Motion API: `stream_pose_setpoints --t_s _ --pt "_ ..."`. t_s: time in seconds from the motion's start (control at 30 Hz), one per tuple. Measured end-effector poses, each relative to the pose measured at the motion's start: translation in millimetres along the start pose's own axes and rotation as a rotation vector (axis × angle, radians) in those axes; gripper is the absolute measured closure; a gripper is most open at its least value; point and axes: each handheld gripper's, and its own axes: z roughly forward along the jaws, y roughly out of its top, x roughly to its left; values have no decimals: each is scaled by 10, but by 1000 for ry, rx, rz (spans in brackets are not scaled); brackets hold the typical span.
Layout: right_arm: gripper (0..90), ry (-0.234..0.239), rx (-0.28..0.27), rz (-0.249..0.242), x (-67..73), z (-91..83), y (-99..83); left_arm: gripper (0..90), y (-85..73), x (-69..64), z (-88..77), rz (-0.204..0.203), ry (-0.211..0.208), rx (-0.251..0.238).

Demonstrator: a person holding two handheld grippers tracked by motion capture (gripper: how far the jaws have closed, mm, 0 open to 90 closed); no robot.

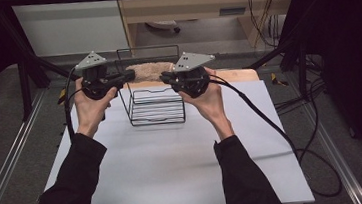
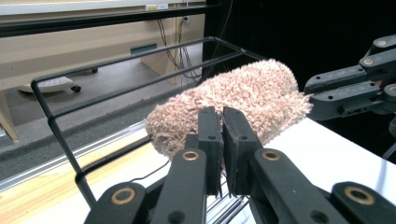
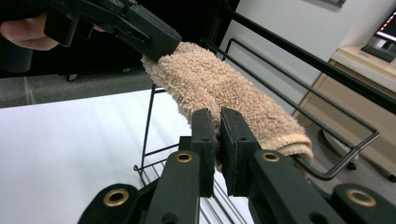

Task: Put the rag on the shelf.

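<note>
A beige fluffy towel [image 1: 148, 71] stretches sideways along the top back of a black wire rack [image 1: 157, 107] on the white table. My left gripper [image 1: 129, 77] is shut on the towel's left end, and my right gripper [image 1: 164, 76] is shut on its right end. In the left gripper view the jaws [image 2: 222, 116] stand nearly together against the towel [image 2: 243, 98], with the right gripper [image 2: 310, 95] at the far end. In the right gripper view the jaws [image 3: 217, 119] pinch the towel [image 3: 219, 84], and the left gripper [image 3: 163, 46] bites its far end.
The rack's upper rails [image 2: 60, 135] run just behind the towel, and its wire shelf sits below. The white table [image 1: 175, 163] spreads out in front of the rack. Cables [image 1: 271, 123] trail off to the right. A wooden cabinet [image 1: 185, 6] stands beyond.
</note>
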Motion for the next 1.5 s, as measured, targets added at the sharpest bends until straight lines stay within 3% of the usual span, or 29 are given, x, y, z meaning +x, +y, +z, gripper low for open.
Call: stream_pose_setpoints --t_s 0.1,0.27,0.3,0.4,0.67,0.8,0.93,1.03,1.1,1.2,1.23,1.27,1.37,1.5 --pt "776 13 -3 22 2 -21 -16 864 -45 -4 35 8 11 14" --pt "736 15 -51 69 -9 -84 7 865 -123 3 108 9 15 37" --pt "780 16 -49 105 -19 -76 14 866 -136 5 122 9 15 39" --pt "851 15 1 135 -11 8 -22 866 -164 4 154 15 19 44" --pt "898 -37 52 222 -64 191 -213 858 -222 21 190 26 33 42" --pt "890 -52 57 229 -64 236 -278 789 -255 16 143 16 43 30" --pt "884 -54 44 229 -64 197 -269 669 -256 -11 47 31 97 21" --pt "884 -52 34 237 -72 172 -255 577 -240 1 11 58 179 25" --pt "884 -53 34 238 -73 169 -252 578 -233 36 22 15 140 15" --pt "881 -51 35 239 -75 167 -251 602 -218 66 69 -5 120 21" --pt "879 -51 37 238 -74 163 -251 689 -219 73 89 -13 108 28" --pt "879 -51 37 238 -74 163 -251 689 -222 72 106 -17 101 34" --pt "871 -54 32 231 -68 137 -244 827 -230 7 105 10 106 35" --pt "867 -58 15 224 -65 85 -226 837 -241 -71 37 8 79 15"
